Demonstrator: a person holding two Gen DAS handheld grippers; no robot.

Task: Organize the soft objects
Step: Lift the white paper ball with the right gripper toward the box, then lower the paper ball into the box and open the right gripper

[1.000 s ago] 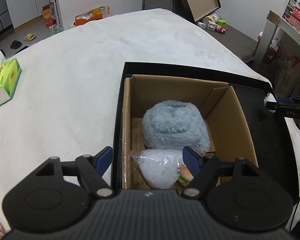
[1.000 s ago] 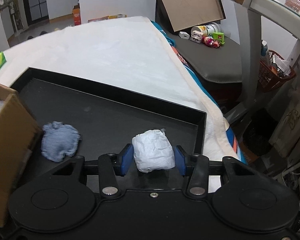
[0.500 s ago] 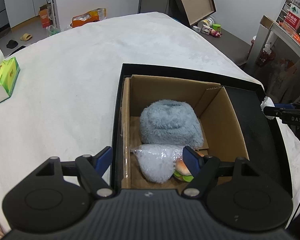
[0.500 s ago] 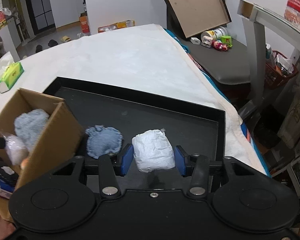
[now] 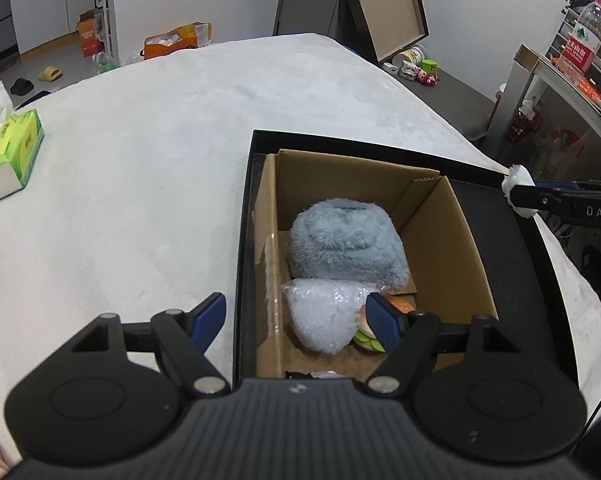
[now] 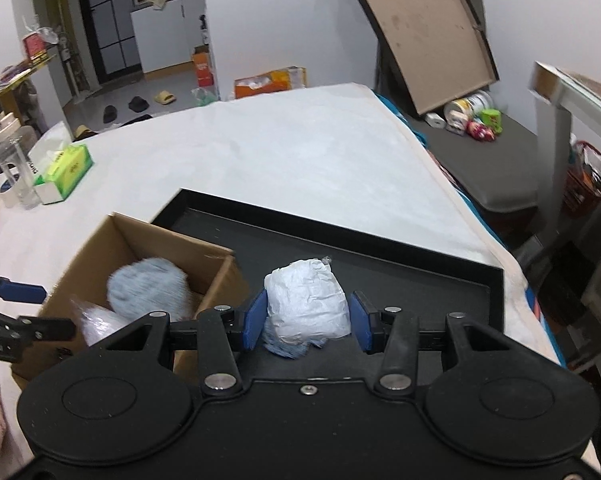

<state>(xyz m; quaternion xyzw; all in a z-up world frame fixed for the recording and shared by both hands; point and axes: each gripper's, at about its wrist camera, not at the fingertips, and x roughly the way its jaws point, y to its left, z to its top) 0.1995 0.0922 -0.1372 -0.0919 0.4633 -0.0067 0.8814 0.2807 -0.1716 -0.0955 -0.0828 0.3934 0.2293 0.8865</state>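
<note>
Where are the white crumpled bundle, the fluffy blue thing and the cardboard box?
white crumpled bundle (image 6: pixel 306 304): right wrist view, its front face.
fluffy blue thing (image 5: pixel 346 240): left wrist view, its top.
cardboard box (image 5: pixel 440 240): left wrist view, inner right wall.

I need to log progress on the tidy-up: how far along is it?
Done: the fluffy blue plush, bubble-wrap bundle and toy burger lie in the cardboard box. In hand: the right claw grips the white paper wad above the black tray. Left: a blue fabric piece on the tray. The left claw is open and empty.
</note>
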